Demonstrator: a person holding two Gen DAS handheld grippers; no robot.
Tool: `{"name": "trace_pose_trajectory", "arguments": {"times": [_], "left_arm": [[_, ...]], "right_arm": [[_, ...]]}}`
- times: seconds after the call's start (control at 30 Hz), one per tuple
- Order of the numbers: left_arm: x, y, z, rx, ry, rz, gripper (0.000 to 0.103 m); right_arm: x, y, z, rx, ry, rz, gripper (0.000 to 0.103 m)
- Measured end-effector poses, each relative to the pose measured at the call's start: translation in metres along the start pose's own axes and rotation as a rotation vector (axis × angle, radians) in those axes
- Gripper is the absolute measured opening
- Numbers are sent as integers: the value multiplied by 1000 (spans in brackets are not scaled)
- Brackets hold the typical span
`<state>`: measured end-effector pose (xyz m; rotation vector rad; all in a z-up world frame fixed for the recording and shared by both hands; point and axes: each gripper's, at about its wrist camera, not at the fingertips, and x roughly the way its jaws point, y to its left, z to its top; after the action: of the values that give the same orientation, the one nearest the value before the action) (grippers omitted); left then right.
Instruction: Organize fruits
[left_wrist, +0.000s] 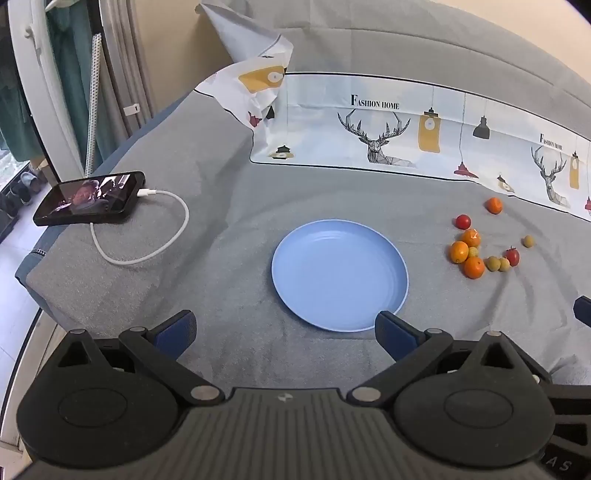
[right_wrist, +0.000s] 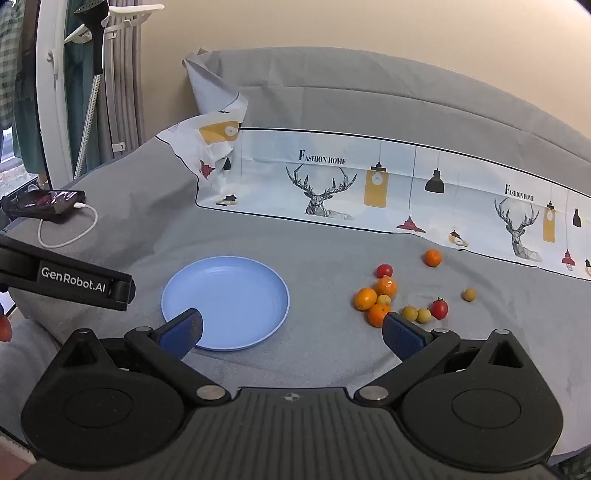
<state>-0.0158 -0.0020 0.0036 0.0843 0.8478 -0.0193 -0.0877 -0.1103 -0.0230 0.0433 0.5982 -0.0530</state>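
Observation:
An empty light-blue plate (left_wrist: 340, 273) (right_wrist: 225, 302) lies on the grey bedcover. To its right sits a loose cluster of small fruits (left_wrist: 476, 251) (right_wrist: 388, 299): several oranges, two red cherry tomatoes and several small yellow-green round fruits. One orange (left_wrist: 494, 205) (right_wrist: 432, 257) lies apart, farther back. My left gripper (left_wrist: 284, 326) is open over the cover at the plate's near edge, nothing between its fingers. My right gripper (right_wrist: 293, 330) is open too, hovering between plate and fruits, its right fingertip (right_wrist: 400, 332) just short of the nearest orange.
A black phone (left_wrist: 88, 199) (right_wrist: 44, 201) with a white charging cable (left_wrist: 147, 236) lies at the bed's left edge. A printed pillowcase (left_wrist: 406, 125) (right_wrist: 388, 184) with deer and lamps runs along the back. The left gripper's body (right_wrist: 70, 282) shows at the right wrist view's left.

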Motion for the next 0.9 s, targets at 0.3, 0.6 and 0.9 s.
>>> {"name": "trace_pose_trajectory", "arguments": {"times": [0.3, 0.6, 0.9], "left_arm": [[3, 2, 1, 0, 9, -2, 103], [5, -1, 0, 9, 11, 1, 103], [7, -1, -1, 16, 13, 5, 103]], "right_arm": [[3, -3, 0, 11, 16, 5, 103], [6, -4, 0, 21, 25, 11, 103], [6, -2, -2, 28, 30, 15, 103]]}}
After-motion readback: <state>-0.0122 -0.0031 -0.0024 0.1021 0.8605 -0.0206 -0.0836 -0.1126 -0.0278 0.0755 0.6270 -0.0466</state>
